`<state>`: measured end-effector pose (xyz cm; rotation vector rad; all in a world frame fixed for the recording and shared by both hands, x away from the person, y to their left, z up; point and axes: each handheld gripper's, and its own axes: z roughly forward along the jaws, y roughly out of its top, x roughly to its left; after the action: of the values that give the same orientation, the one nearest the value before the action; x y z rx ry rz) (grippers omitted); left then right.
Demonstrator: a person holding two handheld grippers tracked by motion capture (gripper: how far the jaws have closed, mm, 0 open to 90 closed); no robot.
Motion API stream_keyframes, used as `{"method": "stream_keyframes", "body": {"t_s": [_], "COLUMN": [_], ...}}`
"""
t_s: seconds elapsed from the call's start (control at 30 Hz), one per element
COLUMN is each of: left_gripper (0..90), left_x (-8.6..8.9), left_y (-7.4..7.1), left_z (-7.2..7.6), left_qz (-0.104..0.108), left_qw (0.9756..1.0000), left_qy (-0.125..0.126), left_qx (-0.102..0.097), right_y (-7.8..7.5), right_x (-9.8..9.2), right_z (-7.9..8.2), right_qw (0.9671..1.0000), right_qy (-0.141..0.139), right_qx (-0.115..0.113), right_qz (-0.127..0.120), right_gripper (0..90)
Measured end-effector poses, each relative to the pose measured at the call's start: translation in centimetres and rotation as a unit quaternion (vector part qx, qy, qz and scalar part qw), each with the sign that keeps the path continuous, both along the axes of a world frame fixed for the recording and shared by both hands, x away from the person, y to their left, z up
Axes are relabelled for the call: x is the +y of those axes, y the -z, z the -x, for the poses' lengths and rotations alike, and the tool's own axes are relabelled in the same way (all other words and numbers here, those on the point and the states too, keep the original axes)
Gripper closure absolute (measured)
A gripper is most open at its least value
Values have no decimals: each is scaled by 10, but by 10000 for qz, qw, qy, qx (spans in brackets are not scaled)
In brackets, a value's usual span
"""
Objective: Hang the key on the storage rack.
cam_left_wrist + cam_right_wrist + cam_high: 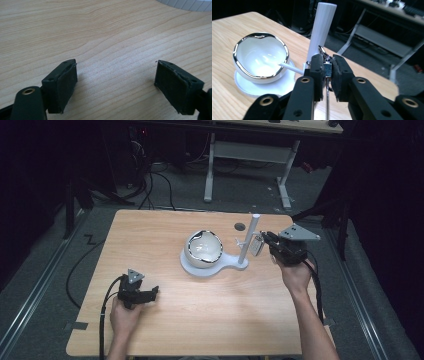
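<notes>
A white stand has a round base (pixel 192 267) and an upright post (pixel 250 237). A white bowl (pixel 203 247) with a silver rim sits on the base. My right gripper (pixel 262 240) is held just right of the post, shut on a small metal tag with a clasp (pixel 256 246). In the right gripper view the tag (pixel 327 70) sits snug between the pads of that gripper (pixel 327 58), in front of the post (pixel 322 30) and a thin side peg (pixel 289 67). My left gripper (pixel 156 292) rests low on the table at the front left. Its jaws (pixel 116 72) stand wide apart over bare wood.
The wooden table (pixel 165 330) has a round cable hole (pixel 240 226) behind the stand. A white desk frame (pixel 250 150) and cables stand on the floor beyond the far edge. The stand's ribbed base edge (pixel 185 4) shows ahead of the left gripper.
</notes>
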<state>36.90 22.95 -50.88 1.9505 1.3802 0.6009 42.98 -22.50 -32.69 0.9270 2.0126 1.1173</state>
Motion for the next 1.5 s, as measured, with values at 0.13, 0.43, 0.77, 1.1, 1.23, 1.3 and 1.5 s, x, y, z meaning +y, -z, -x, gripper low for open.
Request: {"method": "stream_keyframes", "body": {"t_s": [0.13,0.43,0.77,1.1,1.23,1.3,1.5], "left_gripper": [187,187,187,187,187,187,187], "left_x": [0,0,0,0,0,0,0], "left_y": [0,0,0,0,0,0,0], "left_z": [0,0,0,0,0,0,0], "left_qz": [-1,-3,-1,0,0,0,-1], "left_qw": [10000,10000,10000,10000,10000,10000,10000], "left_qy": [-1,-1,0,1,1,1,1], "left_qx": [-1,1,0,-1,-1,-1,-2], "right_y": [2,6,2,5,9,11,15], "right_x": [0,1,-6,-8,-11,-14,-26], "right_z": [-1,-2,7,2,5,6,12], "right_qw": [10000,9997,9984,9984,9978,9976,9964], "right_qy": [8,-77,-123,100,102,125,205], "right_qx": [27,48,-143,-20,-43,-45,-46], "right_qz": [-42,-208,-528,-550,-648,-684,-824], "right_gripper": [766,668,745,698,663,646,599]}}
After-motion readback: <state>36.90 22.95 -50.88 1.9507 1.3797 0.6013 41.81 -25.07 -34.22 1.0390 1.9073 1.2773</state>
